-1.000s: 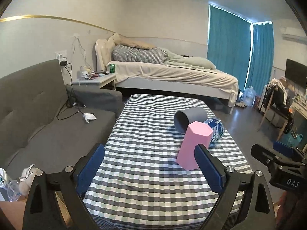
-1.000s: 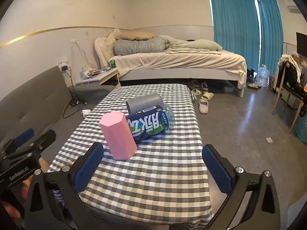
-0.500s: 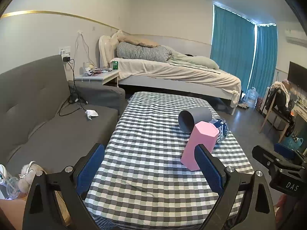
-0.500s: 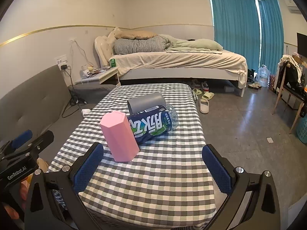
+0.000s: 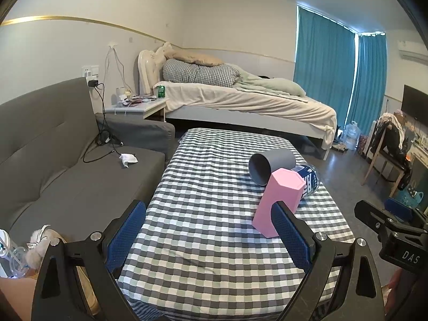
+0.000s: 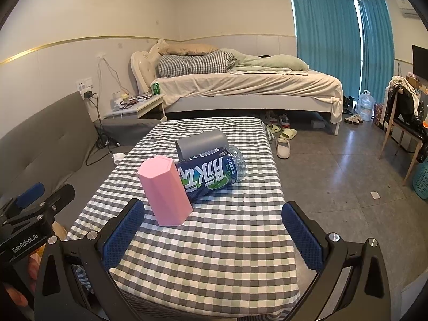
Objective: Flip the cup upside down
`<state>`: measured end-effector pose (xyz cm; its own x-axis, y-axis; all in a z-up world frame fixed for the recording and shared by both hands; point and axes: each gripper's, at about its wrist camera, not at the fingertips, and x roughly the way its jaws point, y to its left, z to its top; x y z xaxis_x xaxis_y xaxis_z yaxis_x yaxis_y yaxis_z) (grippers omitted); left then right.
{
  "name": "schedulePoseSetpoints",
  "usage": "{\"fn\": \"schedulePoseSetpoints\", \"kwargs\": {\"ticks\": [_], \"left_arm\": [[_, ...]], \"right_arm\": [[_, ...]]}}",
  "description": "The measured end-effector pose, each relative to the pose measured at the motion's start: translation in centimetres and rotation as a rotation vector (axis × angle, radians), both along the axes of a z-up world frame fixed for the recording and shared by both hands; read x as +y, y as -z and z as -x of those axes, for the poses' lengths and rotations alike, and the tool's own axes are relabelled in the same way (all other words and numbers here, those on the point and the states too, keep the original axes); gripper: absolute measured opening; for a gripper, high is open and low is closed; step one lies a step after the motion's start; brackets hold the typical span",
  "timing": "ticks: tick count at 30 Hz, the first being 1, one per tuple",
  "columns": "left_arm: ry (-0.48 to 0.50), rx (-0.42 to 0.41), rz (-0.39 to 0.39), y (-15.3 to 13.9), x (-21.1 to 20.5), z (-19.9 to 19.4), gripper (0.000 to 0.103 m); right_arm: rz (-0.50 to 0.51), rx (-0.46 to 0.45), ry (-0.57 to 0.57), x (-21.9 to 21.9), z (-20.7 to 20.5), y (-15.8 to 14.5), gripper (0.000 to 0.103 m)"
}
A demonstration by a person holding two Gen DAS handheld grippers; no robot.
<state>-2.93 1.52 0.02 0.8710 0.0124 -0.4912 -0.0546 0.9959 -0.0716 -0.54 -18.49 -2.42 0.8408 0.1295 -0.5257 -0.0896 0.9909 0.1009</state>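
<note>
A pink hexagonal cup (image 5: 278, 200) stands mouth down on the checked tablecloth (image 5: 203, 214), leaning slightly; it also shows in the right wrist view (image 6: 165, 192). A grey cup (image 5: 270, 164) lies on its side behind it, open end toward the left wrist camera; it also shows in the right wrist view (image 6: 200, 143). A blue-labelled plastic bottle (image 6: 211, 174) lies between them. My left gripper (image 5: 208, 238) is open and empty, near the table's front edge. My right gripper (image 6: 211, 235) is open and empty over the table's near end.
A grey sofa (image 5: 53, 165) runs along the table's left. A bed (image 6: 240, 85) and bedside table (image 6: 136, 107) stand beyond. Slippers (image 6: 283, 144) lie on the floor to the right, and a chair with clothes (image 6: 401, 112) stands farther right.
Both grippers have pulled back and risen slightly, so the table looks a little farther away. The cups and bottle have not moved. Both grippers stay open.
</note>
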Motion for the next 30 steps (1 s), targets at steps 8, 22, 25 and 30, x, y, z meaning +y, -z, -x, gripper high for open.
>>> {"fn": "schedulePoseSetpoints", "kwargs": {"ticks": [8, 22, 25, 30], "left_arm": [[-0.008, -0.01, 0.01, -0.1, 0.13, 0.01, 0.097], [-0.01, -0.011, 0.011, -0.09, 0.23, 0.17, 0.097], [-0.01, -0.012, 0.009, -0.08, 0.23, 0.16, 0.097], [-0.009, -0.011, 0.009, -0.08, 0.22, 0.15, 0.097]], "right_arm": [[0.003, 0.006, 0.0, 0.03, -0.13, 0.06, 0.103], [0.009, 0.01, 0.002, 0.16, -0.06, 0.12, 0.103], [0.009, 0.01, 0.002, 0.16, -0.06, 0.11, 0.103], [0.01, 0.011, 0.002, 0.16, -0.07, 0.11, 0.103]]}}
